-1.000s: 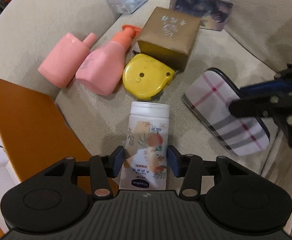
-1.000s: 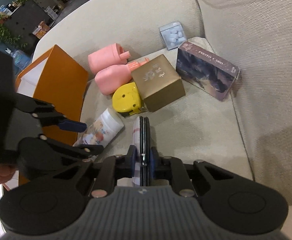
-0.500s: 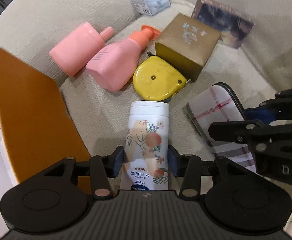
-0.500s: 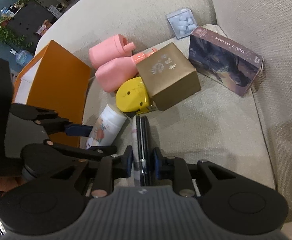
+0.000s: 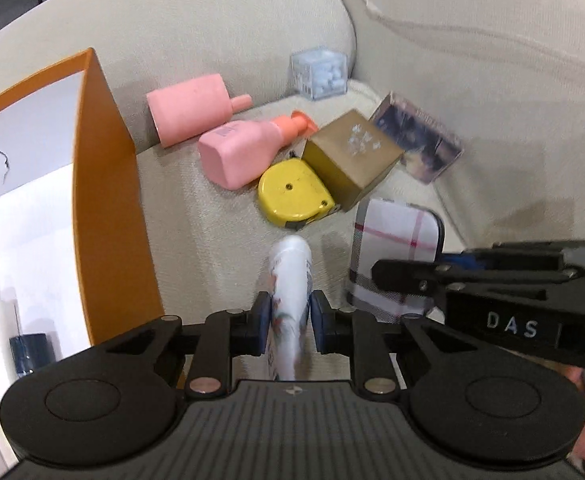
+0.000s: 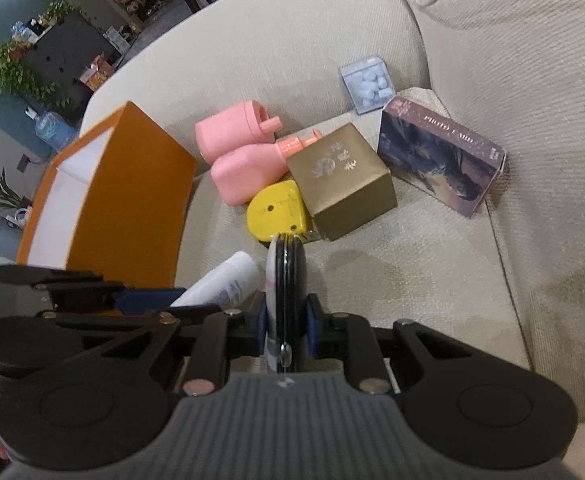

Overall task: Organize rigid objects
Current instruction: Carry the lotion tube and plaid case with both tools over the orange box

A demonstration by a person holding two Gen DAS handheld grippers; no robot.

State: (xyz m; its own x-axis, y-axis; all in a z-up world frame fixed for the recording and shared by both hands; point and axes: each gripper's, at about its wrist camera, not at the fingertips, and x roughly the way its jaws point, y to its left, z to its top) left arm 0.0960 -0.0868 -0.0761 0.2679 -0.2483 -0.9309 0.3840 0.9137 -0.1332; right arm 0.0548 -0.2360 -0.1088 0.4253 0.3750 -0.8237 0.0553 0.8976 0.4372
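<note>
Both tongs are clamped on something. Left gripper (image 5: 287, 317) has just closed its jaws on the white tube (image 5: 291, 284), which pokes forward between the pads. Right gripper (image 6: 285, 327) pinches the plaid case (image 6: 284, 280) edge-on (its checked face shows from the left wrist view). Just ahead of both lie the yellow tape measure (image 5: 292, 193), gold box (image 5: 352, 158) and pink bottles (image 5: 244, 151). Left of the left gripper stands the orange box (image 5: 108, 216).

Beige sofa (image 6: 492, 60), potted plants (image 6: 16, 76)
</note>
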